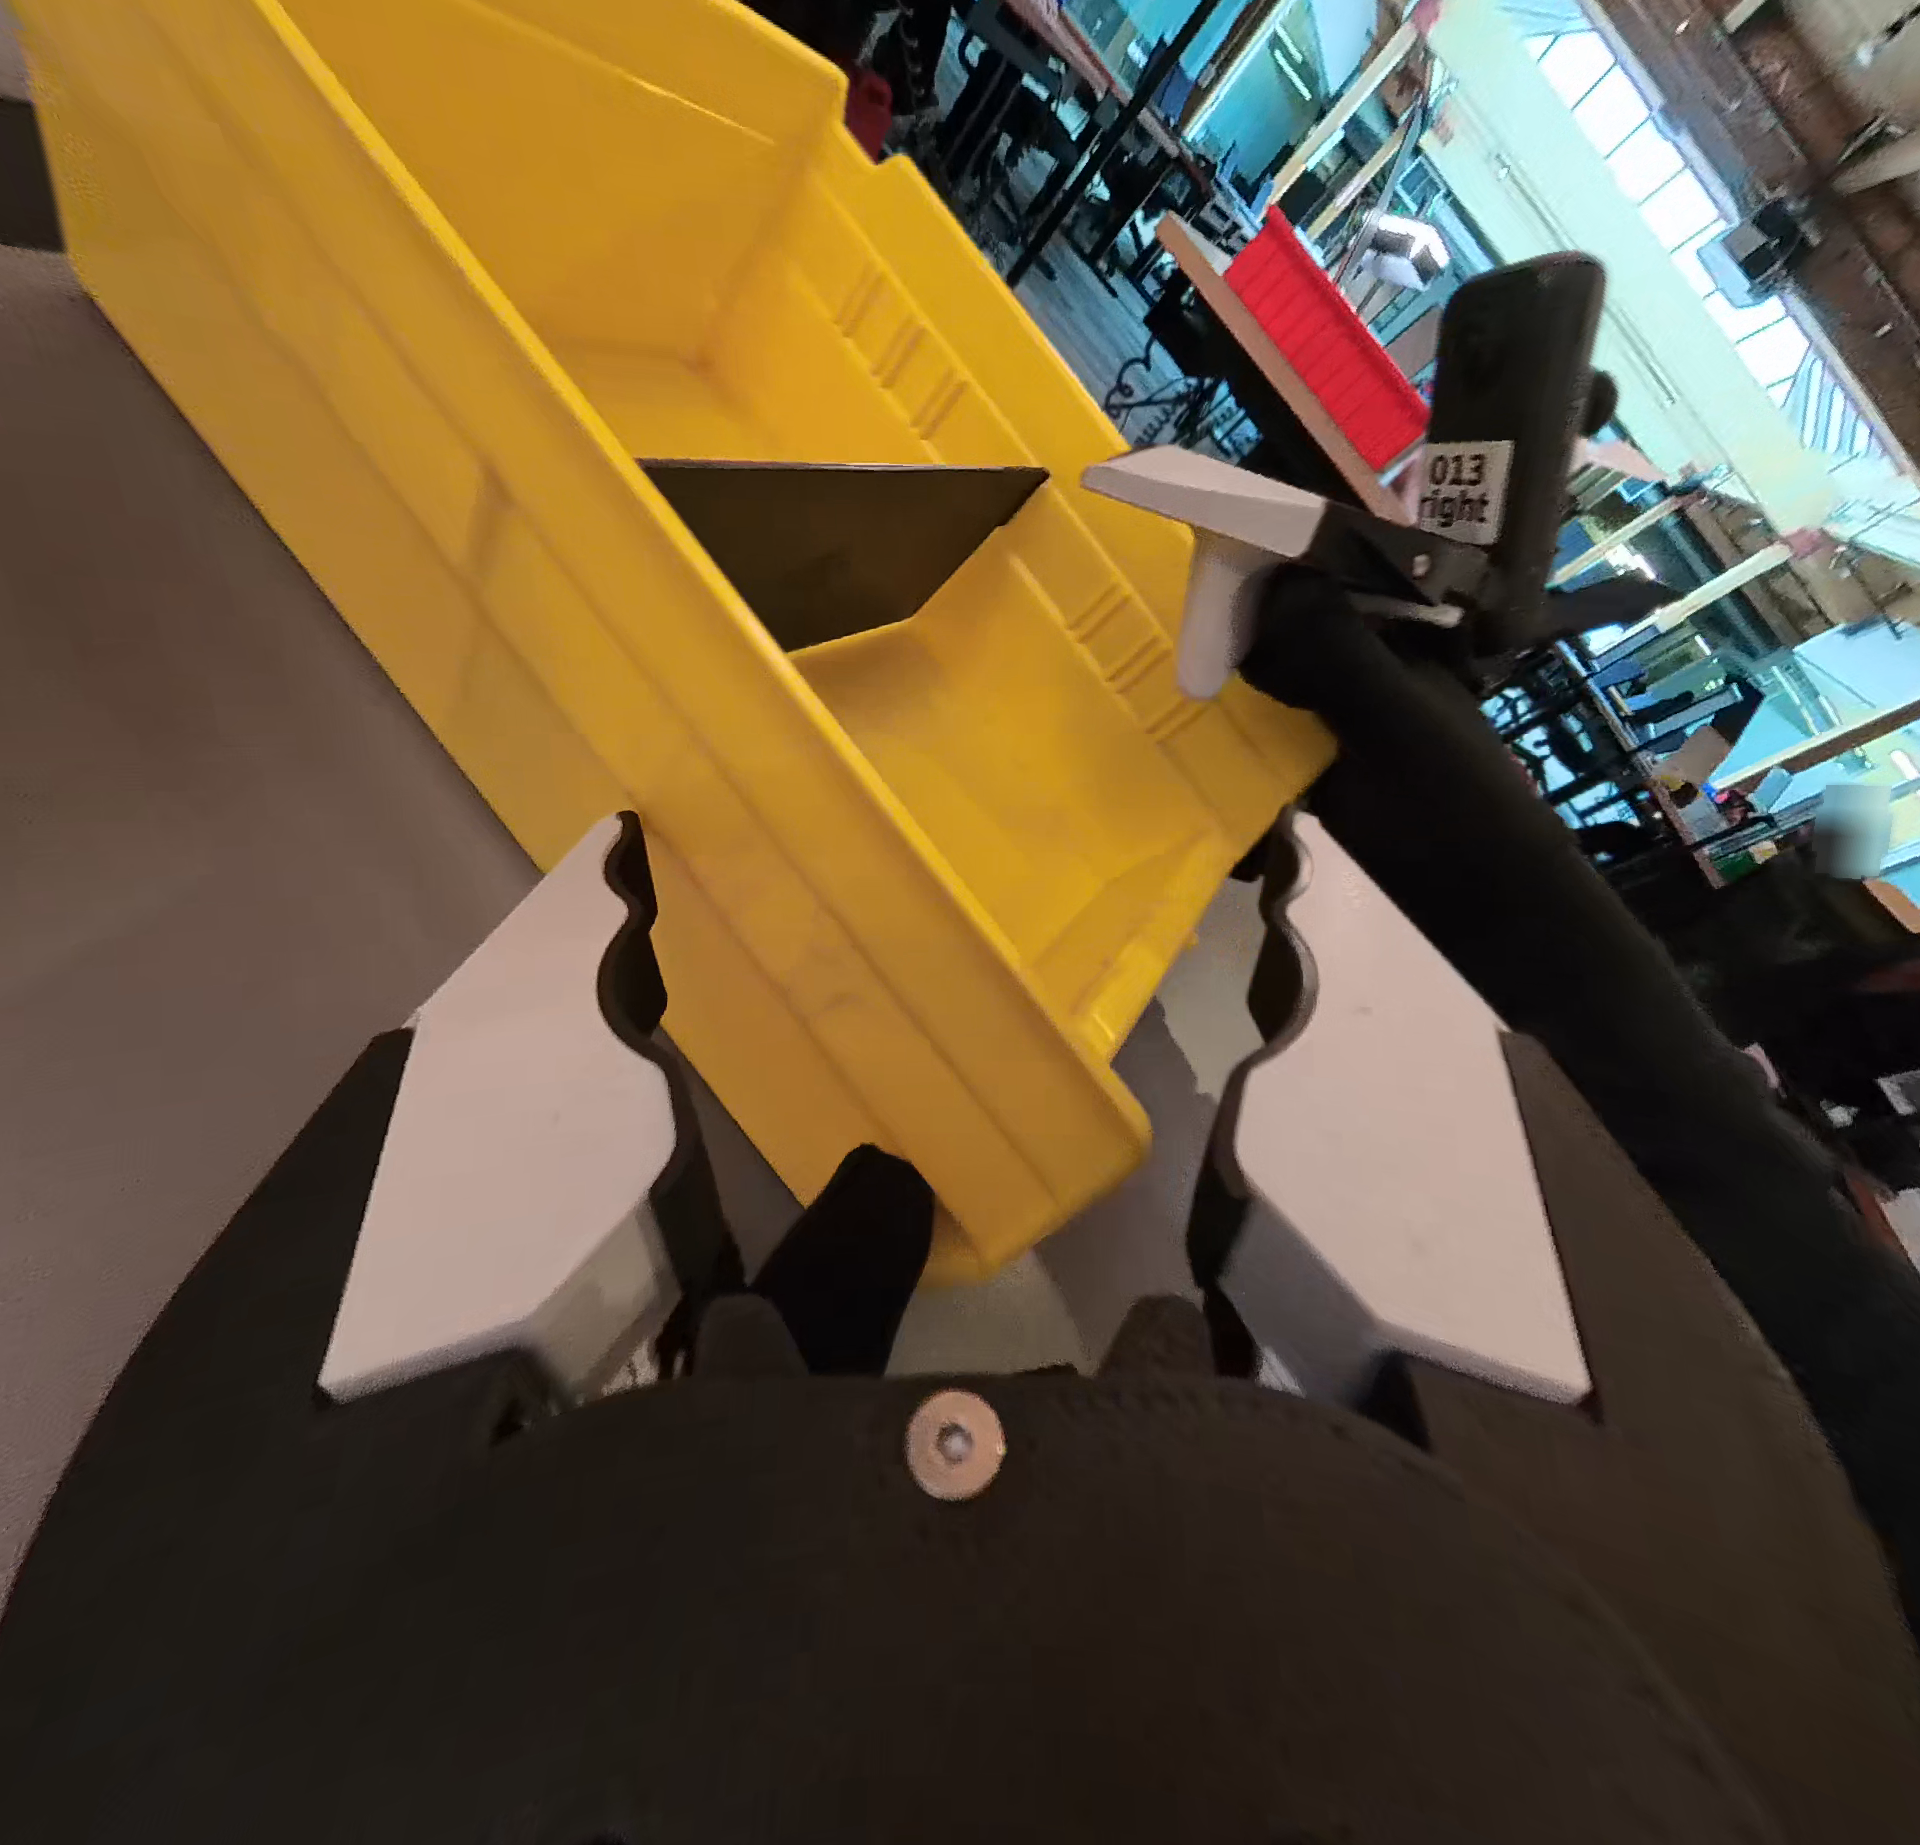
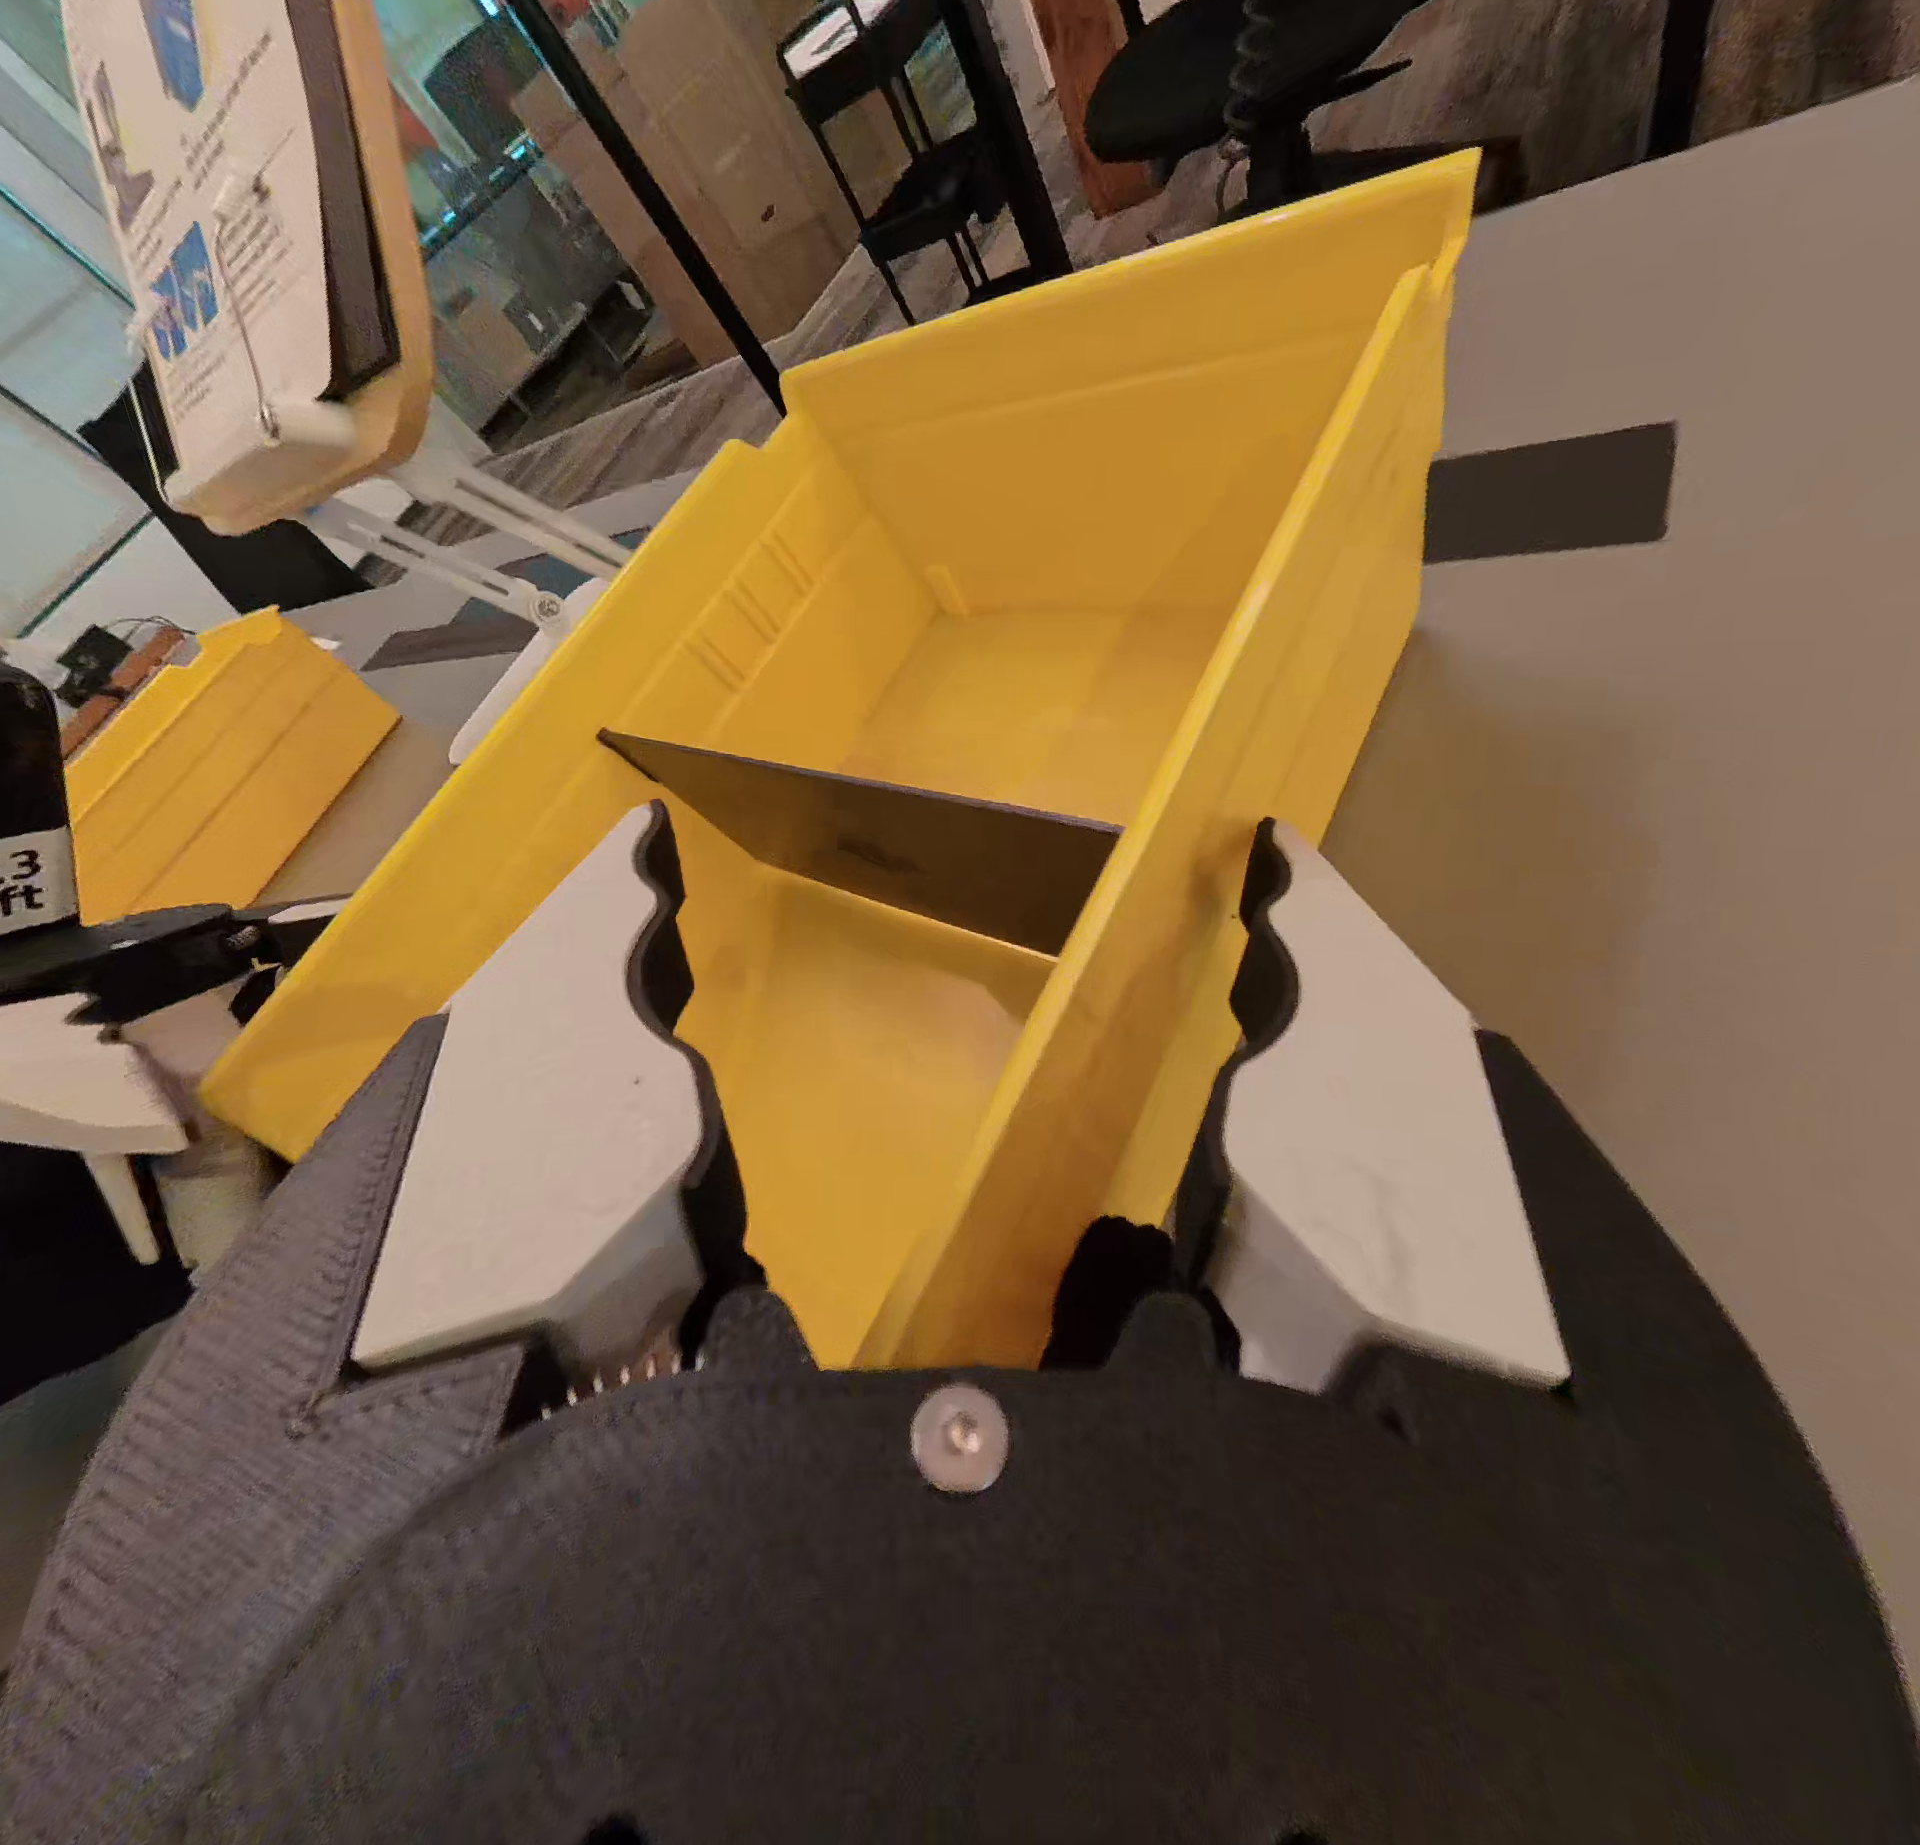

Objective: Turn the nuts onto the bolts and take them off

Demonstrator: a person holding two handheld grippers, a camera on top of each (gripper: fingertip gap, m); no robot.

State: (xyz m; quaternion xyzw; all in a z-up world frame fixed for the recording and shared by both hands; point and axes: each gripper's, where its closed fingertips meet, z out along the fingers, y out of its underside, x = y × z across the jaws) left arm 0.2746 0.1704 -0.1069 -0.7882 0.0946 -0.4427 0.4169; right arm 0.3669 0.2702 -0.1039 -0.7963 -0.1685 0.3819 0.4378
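Yellow bin point(image 2: 1039, 507) with black divider point(image 2: 914, 860) apparently empty; no nuts or bolts visible; both grippers' jaws spread, nothing started

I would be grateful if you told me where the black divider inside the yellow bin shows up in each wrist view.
Left wrist view: the black divider sits just above centre, standing across the yellow bin.
Right wrist view: the black divider lies at centre, just beyond the open right tool.
Shared landmark: the yellow bin itself, whose two compartments look empty in both views.
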